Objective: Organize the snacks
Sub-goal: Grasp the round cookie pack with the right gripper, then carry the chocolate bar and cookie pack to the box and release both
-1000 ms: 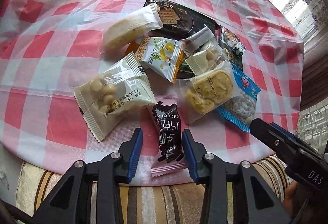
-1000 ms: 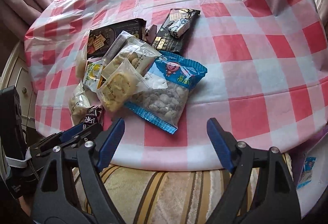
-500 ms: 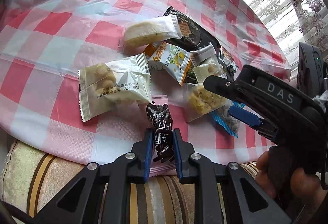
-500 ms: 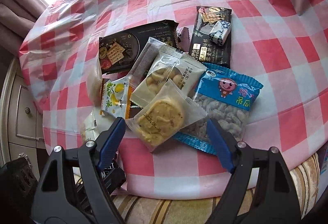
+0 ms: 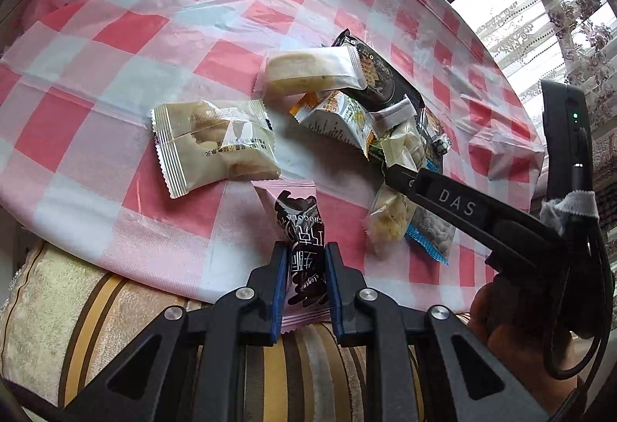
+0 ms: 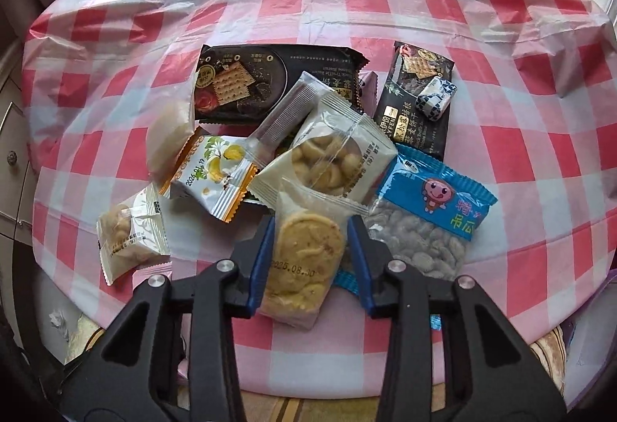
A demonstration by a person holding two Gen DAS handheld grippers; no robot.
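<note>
My left black two-finger gripper with blue pads (image 5: 306, 281) is clamped tight on what it holds, jaws nearly together. My right black blue-padded gripper (image 6: 308, 262) has its jaws pressed against both sides of its catch. My bare right hand (image 5: 513, 325) grips that tool's handle.

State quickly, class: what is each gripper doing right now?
Left gripper: shut on the chocolate packet.
Right gripper: fingers either side of the cookie packet; a firm grip cannot be told.

Both grippers' jaws have closed: left on chocolate packet (image 5: 304, 248), right on cookie packet (image 6: 302, 260).
</note>
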